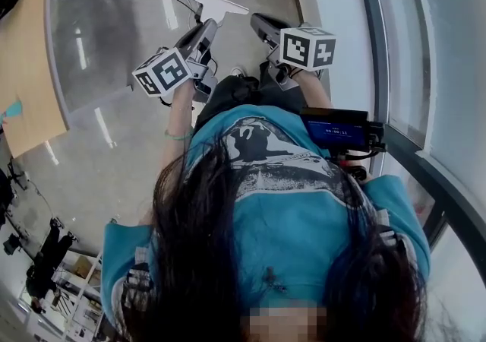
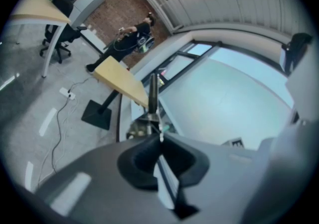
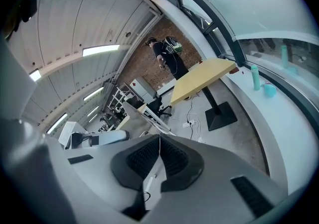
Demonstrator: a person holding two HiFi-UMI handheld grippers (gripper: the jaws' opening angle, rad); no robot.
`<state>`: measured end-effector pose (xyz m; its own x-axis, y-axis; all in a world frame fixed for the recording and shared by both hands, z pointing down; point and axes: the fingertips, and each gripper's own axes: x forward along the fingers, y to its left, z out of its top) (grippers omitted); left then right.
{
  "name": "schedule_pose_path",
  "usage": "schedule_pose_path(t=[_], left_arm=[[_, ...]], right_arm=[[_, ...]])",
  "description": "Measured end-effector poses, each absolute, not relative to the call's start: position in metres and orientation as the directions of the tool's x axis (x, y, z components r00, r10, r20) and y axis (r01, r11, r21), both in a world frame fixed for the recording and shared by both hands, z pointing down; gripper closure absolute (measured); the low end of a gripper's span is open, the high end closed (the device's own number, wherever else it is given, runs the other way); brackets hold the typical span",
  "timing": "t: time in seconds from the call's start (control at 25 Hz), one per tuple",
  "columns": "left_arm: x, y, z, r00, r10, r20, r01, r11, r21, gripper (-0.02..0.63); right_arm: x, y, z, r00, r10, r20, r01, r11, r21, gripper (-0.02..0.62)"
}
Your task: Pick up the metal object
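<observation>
1. Head view: two grippers, left gripper (image 1: 206,27) and right gripper (image 1: 262,25), side by side above the floor (image 1: 114,143); one tabletop (image 1: 26,67) at left.
2. Left gripper view: jaws clenched together, empty.
3. Right gripper view: jaws clenched, empty; where the metal object lies cannot be told.

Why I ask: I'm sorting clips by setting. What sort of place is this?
Probably an open office or lab workspace: a pedestal table, an office chair, and a power strip on the floor.
</observation>
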<state>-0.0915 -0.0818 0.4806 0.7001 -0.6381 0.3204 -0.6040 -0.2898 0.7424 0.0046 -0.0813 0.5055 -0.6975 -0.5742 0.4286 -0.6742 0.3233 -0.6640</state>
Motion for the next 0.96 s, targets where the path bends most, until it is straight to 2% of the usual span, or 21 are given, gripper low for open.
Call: schedule_pose_path(t=[0.64,0.96], left_arm=[[-0.093,-0.083,0.485,0.696,-0.659,0.285,-0.583,-0.287,0.76,0.596],[-0.11,-0.067,0.483,0.648,-0.691,0.322,-0.617,-0.228,0.753,0.597]], right_arm=[[-0.008,-0.076,0.508,-0.723,-0.526,0.448,-0.67,0.377,-0.639,0.58],[-0.019,-0.065,0.505,-0.752,-0.49,0.441,-0.642,0.391,-0.66,0.58]])
